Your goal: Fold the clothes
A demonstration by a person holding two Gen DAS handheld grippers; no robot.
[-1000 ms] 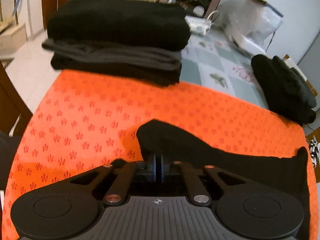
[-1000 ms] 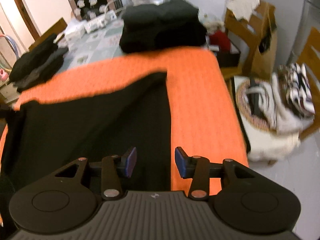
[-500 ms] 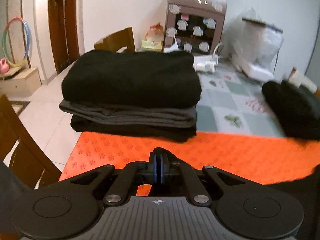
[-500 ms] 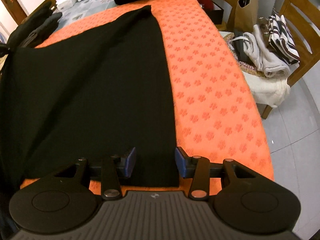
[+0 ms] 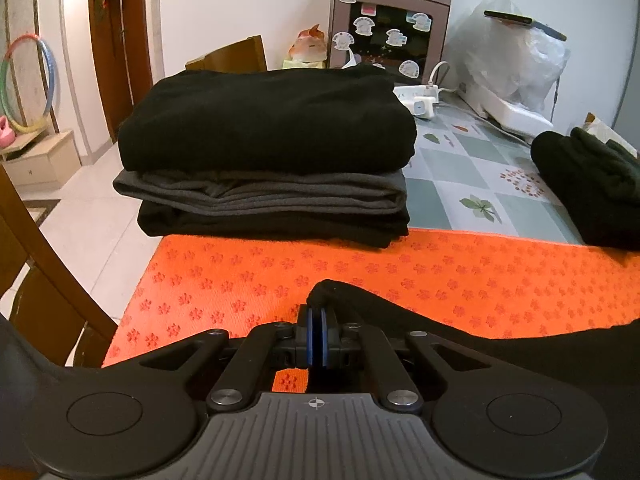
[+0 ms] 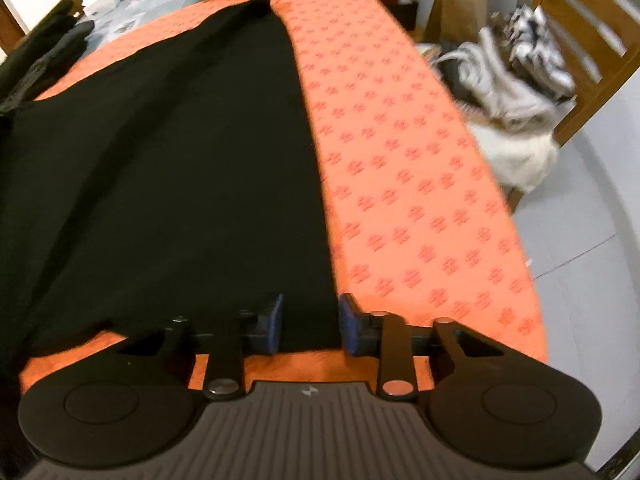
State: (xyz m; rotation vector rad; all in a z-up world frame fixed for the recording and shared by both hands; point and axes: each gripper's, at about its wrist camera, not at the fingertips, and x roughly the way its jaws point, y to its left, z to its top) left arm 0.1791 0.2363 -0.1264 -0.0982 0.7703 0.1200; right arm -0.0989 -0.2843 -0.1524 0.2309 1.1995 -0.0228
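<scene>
The left gripper [image 5: 319, 334] has its blue pads pressed together on a corner of the black garment [image 5: 460, 332], a small peak of cloth standing up just past the fingertips. From there the garment runs off to the right along the near edge of the orange mat [image 5: 400, 272].

The right gripper [image 6: 310, 328] has its fingers apart, one on each side of the garment's near corner, low over the mat's near edge; whether the pads touch the cloth I cannot tell. In this view the garment [image 6: 180, 152] lies spread flat on the mat [image 6: 400, 160], its straight right edge running from the fingers toward the far edge, with bare mat to the right of it.

At the mat's far edge in the left view sits a stack [image 5: 268, 152] of folded dark clothes, a grey one between two black ones. A second dark pile [image 5: 588, 184] lies near the right edge, on the tiled tablecloth [image 5: 460, 168]. Beyond the table's right side, light clothes [image 6: 516, 80] are heaped by a wooden chair [image 6: 592, 32].
</scene>
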